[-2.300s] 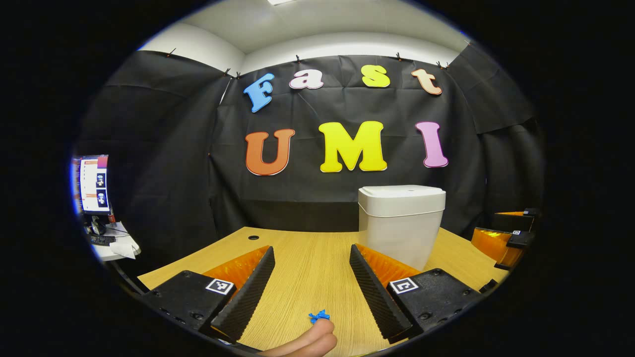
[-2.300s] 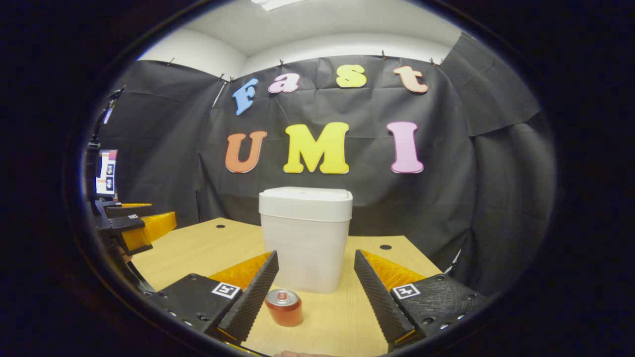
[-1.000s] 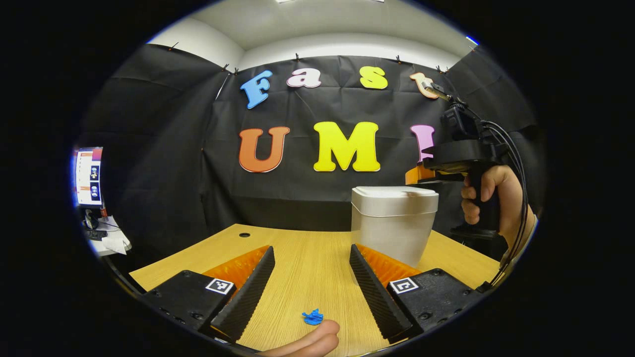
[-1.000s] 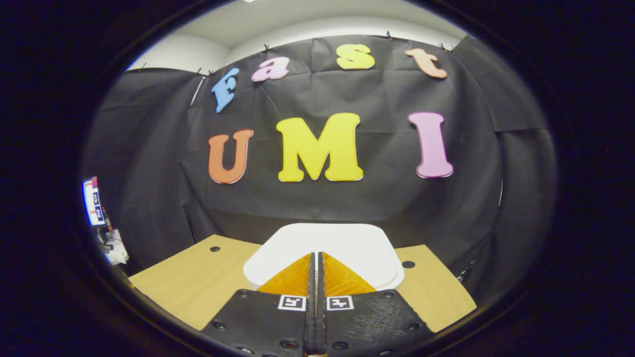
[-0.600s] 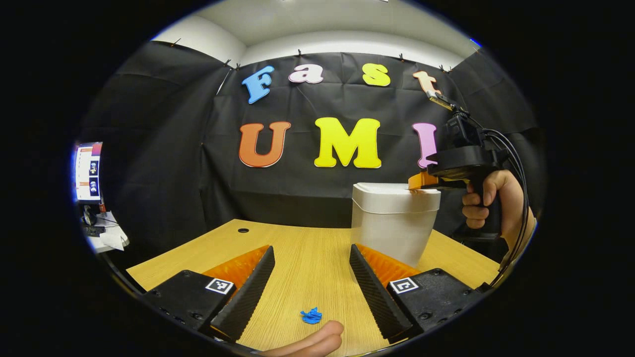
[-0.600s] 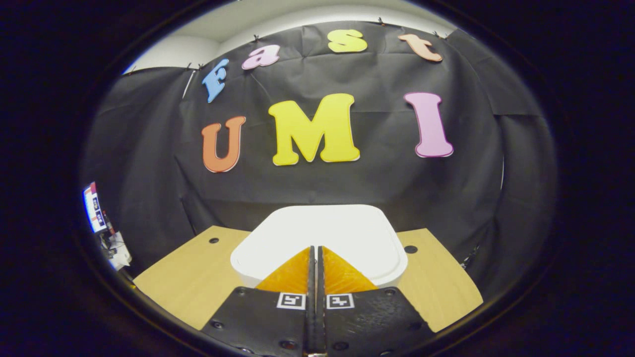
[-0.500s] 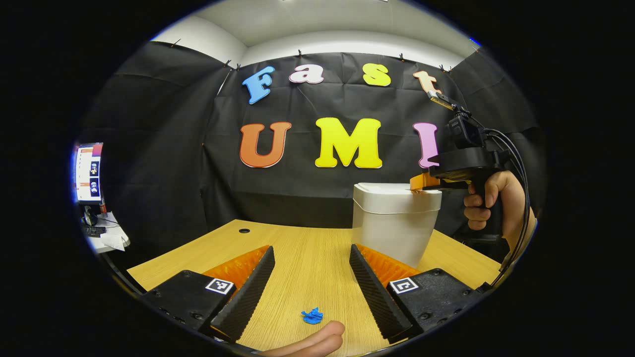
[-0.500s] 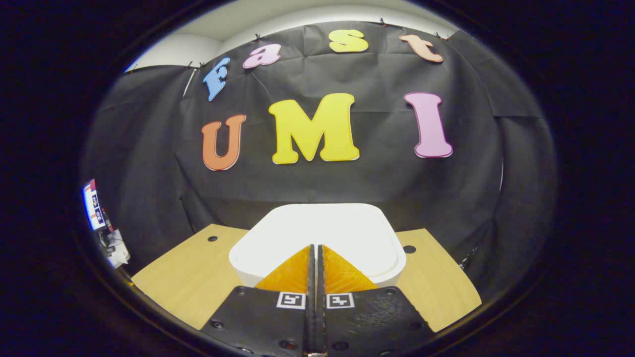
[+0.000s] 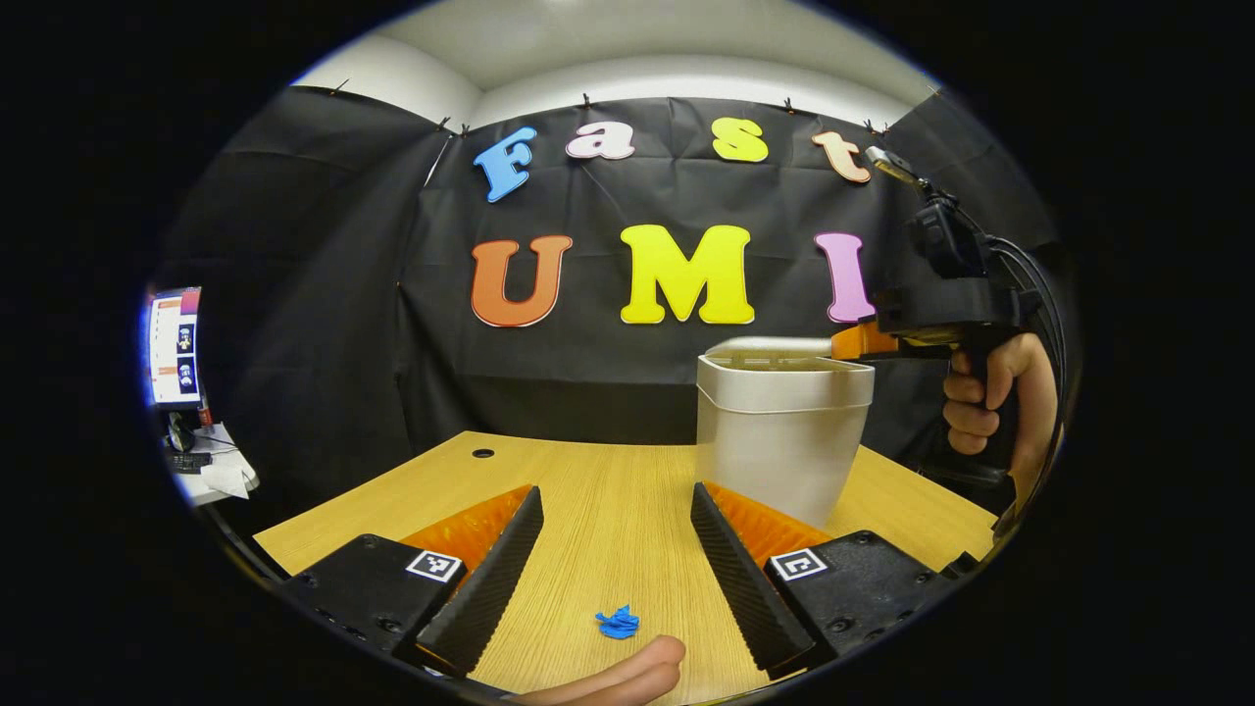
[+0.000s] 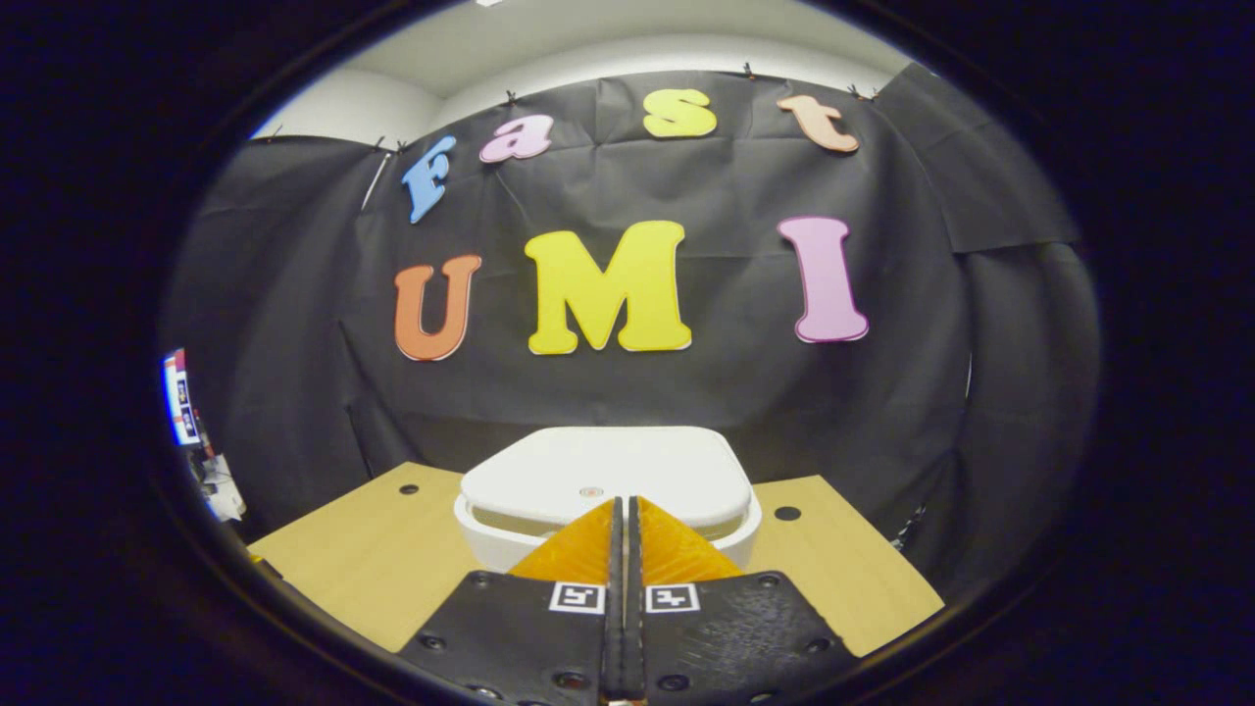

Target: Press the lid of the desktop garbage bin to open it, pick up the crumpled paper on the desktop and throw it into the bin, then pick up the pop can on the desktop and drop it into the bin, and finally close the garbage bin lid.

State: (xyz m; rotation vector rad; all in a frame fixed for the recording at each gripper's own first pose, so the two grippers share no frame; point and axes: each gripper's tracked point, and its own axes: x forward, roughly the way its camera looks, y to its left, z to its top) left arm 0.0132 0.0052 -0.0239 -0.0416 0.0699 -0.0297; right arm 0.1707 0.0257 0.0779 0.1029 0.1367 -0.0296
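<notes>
White plastic, the garbage bin stands upright toward the far right of the wooden bench in the left gripper view, its lid lifted a little above the rim so that a gap shows beneath it. The right gripper view looks down on that lid from just above and shows the same gap along the near edge, with the bench spreading to both sides.

The left gripper view also takes in a small scrap of blue crumpled paper lying on the bench between the fingers of the left gripper, which are spread wide and hold nothing. A person's fingertip lies at the bottom edge, just beside the paper. Farther off, a hand grips the handle of the right gripper, whose tip is level with the lid's right edge; whether it touches there I cannot tell.

In its own view the right gripper has its fingers pressed together with nothing between them, pointing over the near edge of the lid.
</notes>
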